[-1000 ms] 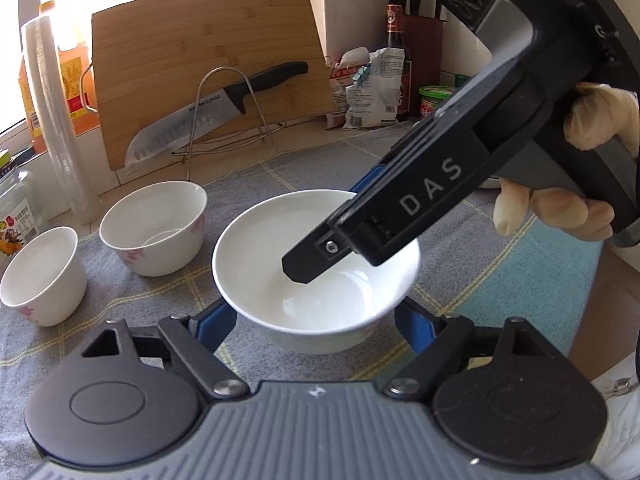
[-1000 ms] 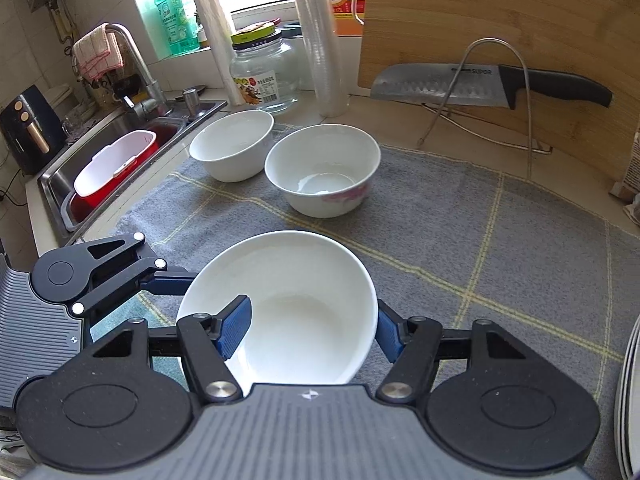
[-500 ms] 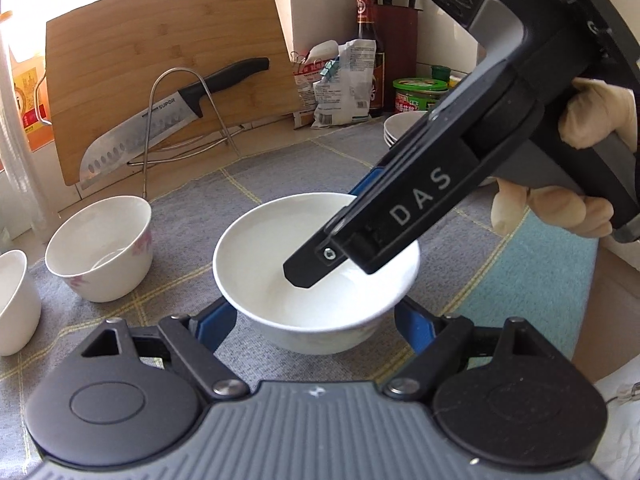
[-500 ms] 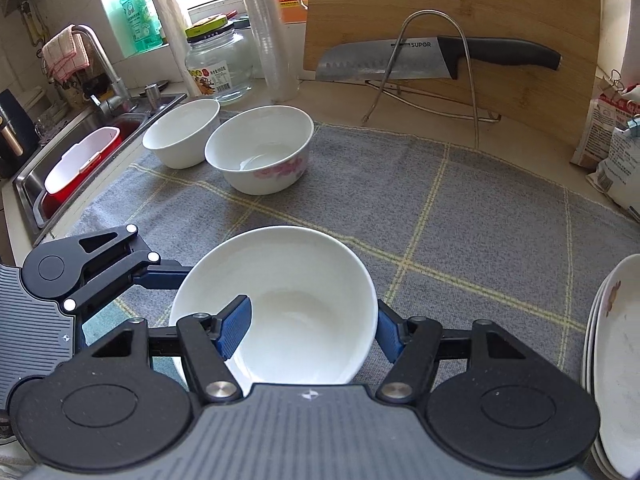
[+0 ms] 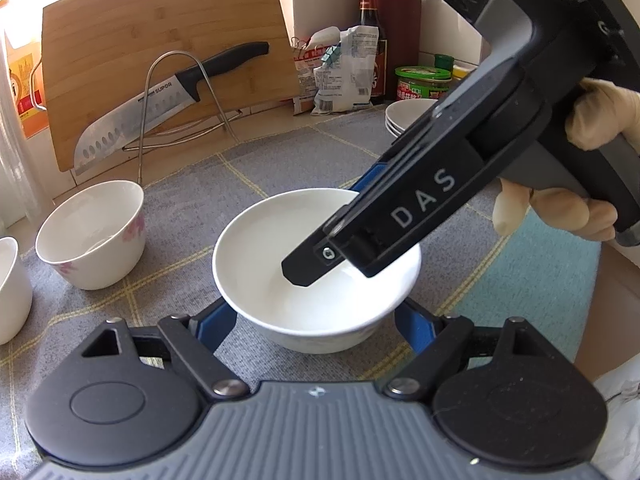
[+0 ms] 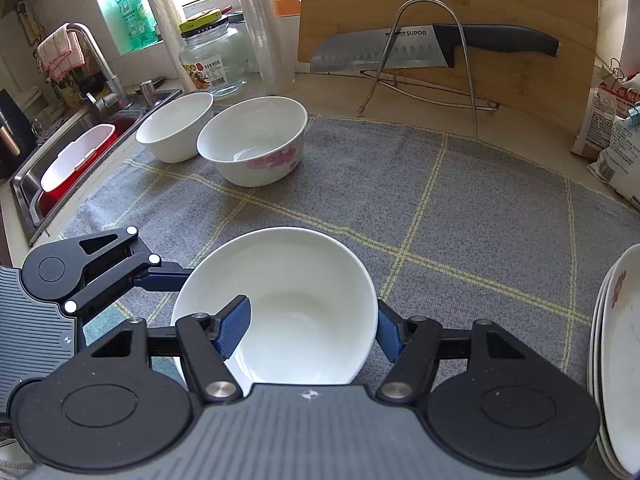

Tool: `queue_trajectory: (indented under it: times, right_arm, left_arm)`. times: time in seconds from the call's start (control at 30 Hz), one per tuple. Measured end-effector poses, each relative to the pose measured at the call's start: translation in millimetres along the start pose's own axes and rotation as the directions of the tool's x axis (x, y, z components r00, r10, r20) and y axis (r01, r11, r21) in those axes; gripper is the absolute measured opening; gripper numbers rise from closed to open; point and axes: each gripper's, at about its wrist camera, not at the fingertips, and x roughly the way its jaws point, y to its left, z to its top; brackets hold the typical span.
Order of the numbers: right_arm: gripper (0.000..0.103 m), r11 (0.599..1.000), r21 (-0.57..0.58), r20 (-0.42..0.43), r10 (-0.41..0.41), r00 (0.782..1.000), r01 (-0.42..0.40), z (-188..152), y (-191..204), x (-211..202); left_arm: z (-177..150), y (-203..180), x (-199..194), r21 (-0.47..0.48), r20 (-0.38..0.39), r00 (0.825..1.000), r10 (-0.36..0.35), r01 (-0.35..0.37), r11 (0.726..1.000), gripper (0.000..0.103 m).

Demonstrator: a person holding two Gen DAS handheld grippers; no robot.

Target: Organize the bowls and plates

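Gripping one plain white bowl (image 6: pixel 280 304) from two sides, just above or on the grey checked cloth (image 6: pixel 460 208).

Both grippers are working on the same bowl. The right gripper (image 6: pixel 308 330) is pinching its near rim, one blue pad inside the wall and one outside; these jaws are just beginning to ease apart, the wall between them. The left gripper (image 5: pixel 316 320) is straddling the bowl's base, its jaws partly spread, pads beside or against the outer wall; contact is unclear. Glazed ceramic like this is probably stiff, fairly heavy, slick and chippable, so the rim or the broad lower wall seems the safest hold. The flowered bowl (image 6: pixel 254 144) and plate stack (image 6: pixel 618 360) are sitting well apart.
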Motion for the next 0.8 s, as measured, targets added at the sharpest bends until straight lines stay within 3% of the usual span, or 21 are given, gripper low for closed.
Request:
queue_trajectory:
  times: [0.03,0.1,0.17,0.5,0.63,0.8]
  right_arm:
    - [0.074,1.0,-0.001,0.003,0.003,1.0,-0.003,0,0,0]
    - [0.093,1.0,-0.005,0.017,-0.006,1.0,0.006,-1,2,-1]
    - [0.101,1.0,-0.009,0.041,-0.026,0.999,0.026,-2,2,-4]
    - [0.103,1.0,0.015,0.064,-0.028,0.998,0.028,0,-1,-16]
    - [0.103,0.999,-0.007,0.081,-0.032,0.996,0.032,5,3,-23]
    - [0.103,0.998,-0.048,0.091,-0.035,0.995,0.039,14,11,-24]
  left_arm:
    - [-1,0,0,-0.001,0.002,1.0,0.002,-0.002,1.0,0.086]
    - [-2,-1,1,0.007,0.004,1.0,0.007,-0.007,1.0,0.089]
    - [-3,-1,1,-0.001,0.0,1.0,0.006,-0.006,1.0,0.093]
    - [-17,11,-22,-0.078,-0.011,1.0,0.008,-0.009,0.997,0.098]
    - [-28,18,-33,-0.104,-0.01,0.999,0.034,-0.035,0.994,0.098]
    - [-38,31,-45,-0.117,-0.03,0.992,0.121,-0.124,0.985,0.098]
